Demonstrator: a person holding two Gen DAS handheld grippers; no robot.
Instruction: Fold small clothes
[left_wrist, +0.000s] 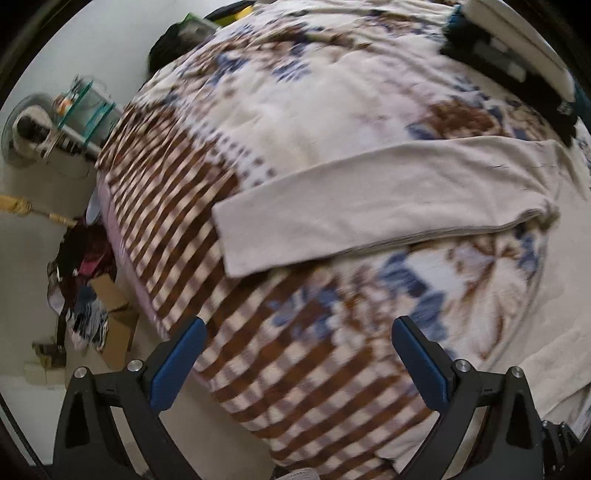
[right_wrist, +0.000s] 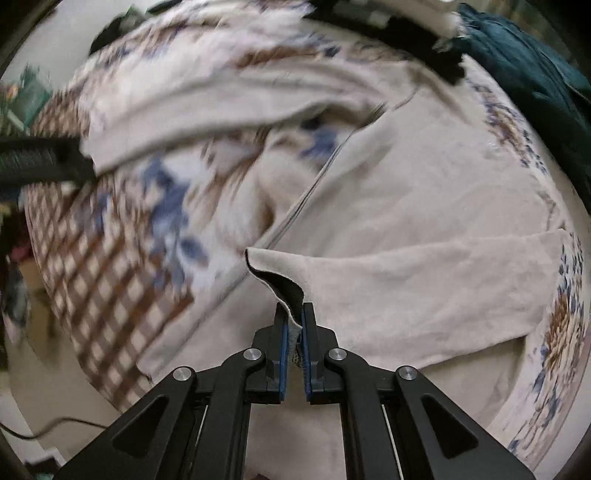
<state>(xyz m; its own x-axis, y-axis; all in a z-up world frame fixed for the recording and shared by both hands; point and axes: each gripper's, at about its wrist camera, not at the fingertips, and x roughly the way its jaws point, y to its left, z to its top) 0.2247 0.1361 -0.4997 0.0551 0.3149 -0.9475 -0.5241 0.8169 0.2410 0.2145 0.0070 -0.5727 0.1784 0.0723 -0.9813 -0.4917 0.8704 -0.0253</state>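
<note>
Folding the beige garment (right_wrist: 424, 206) on the patterned blanket (left_wrist: 258, 332): our right gripper (right_wrist: 294, 314) pinches a sleeve cuff, left gripper (left_wrist: 299, 325) hovers spread wide. Next we carry the cuff across the body.

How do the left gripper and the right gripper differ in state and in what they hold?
The left gripper is open, its fingers wide apart; the right gripper is shut. The left holds nothing above the patterned blanket; the right pinches the beige garment. Both have blue-padded black fingers.
</note>
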